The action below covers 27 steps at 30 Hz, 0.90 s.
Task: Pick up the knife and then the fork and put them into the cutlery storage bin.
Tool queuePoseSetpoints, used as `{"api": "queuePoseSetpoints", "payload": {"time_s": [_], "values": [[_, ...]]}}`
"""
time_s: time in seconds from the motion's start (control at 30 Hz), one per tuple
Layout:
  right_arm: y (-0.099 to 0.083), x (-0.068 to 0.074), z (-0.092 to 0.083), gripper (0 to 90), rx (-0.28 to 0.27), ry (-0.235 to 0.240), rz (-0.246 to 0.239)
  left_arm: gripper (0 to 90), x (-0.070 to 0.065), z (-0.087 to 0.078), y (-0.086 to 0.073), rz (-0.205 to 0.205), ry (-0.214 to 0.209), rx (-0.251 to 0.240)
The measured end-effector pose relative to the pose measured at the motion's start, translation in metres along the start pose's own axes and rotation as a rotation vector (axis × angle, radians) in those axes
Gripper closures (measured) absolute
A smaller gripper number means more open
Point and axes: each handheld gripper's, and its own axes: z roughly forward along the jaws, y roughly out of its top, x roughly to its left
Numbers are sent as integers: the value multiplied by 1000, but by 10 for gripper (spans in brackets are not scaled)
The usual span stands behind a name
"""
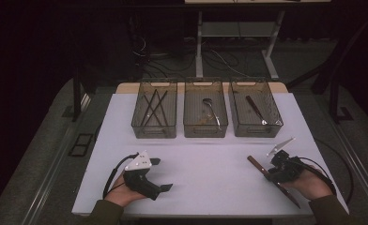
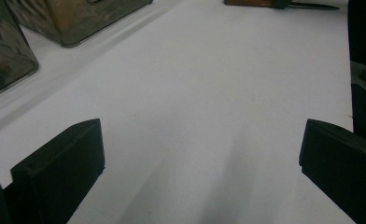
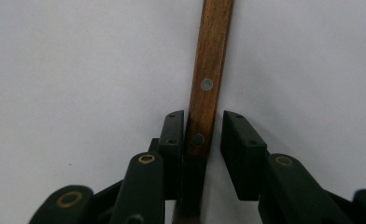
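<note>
The right gripper [image 3: 203, 140] straddles a wooden knife handle [image 3: 210, 70] lying on the white counter [image 3: 78, 70]; the left of its fingers [image 3: 173, 140] touches the wood, the other stands just beside it.

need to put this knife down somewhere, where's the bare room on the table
The widest bare patch is the white tabletop between the left tongs and the right tongs, in front of the three bins. The strip left of the chopstick bin is free too. The back row is crowded: spoon bin, knife bin.
</note>
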Motion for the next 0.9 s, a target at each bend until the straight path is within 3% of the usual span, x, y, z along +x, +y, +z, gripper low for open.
{"api": "queuePoseSetpoints", "payload": {"time_s": [0.2, 0.27, 0.4, 0.57, 0.9], "values": [[15, 0, 2, 706, 107, -4, 6, 0, 0, 0, 0, 0, 0, 3], [18, -1, 3, 752, 134, -12, 7, 0, 0, 0, 0, -1, 0, 1], [20, -1, 3, 764, 145, -11, 10, 0, 0, 0, 0, 2, -1, -2], [16, -8, 0, 764, 76, 16, 25, 0, 0, 0, 0, 3, -2, -3], [20, -21, -17, 765, -130, 27, 68, 0, 0, -1, 0, 2, -2, -2]]}}
